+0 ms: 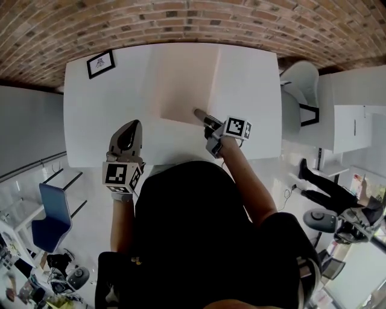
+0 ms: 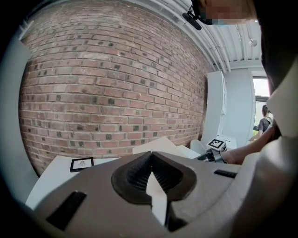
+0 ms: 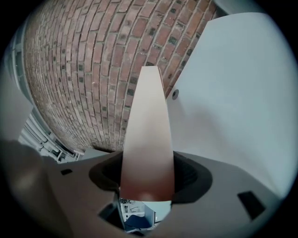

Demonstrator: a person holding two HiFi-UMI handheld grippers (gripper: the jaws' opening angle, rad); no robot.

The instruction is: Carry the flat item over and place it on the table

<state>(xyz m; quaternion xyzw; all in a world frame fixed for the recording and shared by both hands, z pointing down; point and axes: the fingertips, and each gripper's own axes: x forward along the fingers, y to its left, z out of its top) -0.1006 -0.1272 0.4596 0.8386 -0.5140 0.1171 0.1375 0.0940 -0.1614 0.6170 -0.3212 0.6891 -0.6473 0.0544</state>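
Pale beige flat board (image 1: 181, 78) clamped by its near edge in the right gripper (image 1: 200, 114), jaws pressed on both faces, seen edge-on between the pads in the right gripper view. Stretching away ahead of those jaws over the white rectangular table (image 1: 253, 121), tilted, one corner raised toward the red brick wall (image 1: 193, 18); far edge touching the tabletop or not, impossible to tell. Left gripper (image 1: 130, 125) to the left of the right one and apart from the board, hovering at the table's near edge, jaws closed tip to tip with nothing between them. Small black-framed picture (image 1: 101, 63) flat on the table ahead and to the left of the left gripper. White moulded chair (image 1: 300, 84) off to the right of the right gripper, beyond the table's side.
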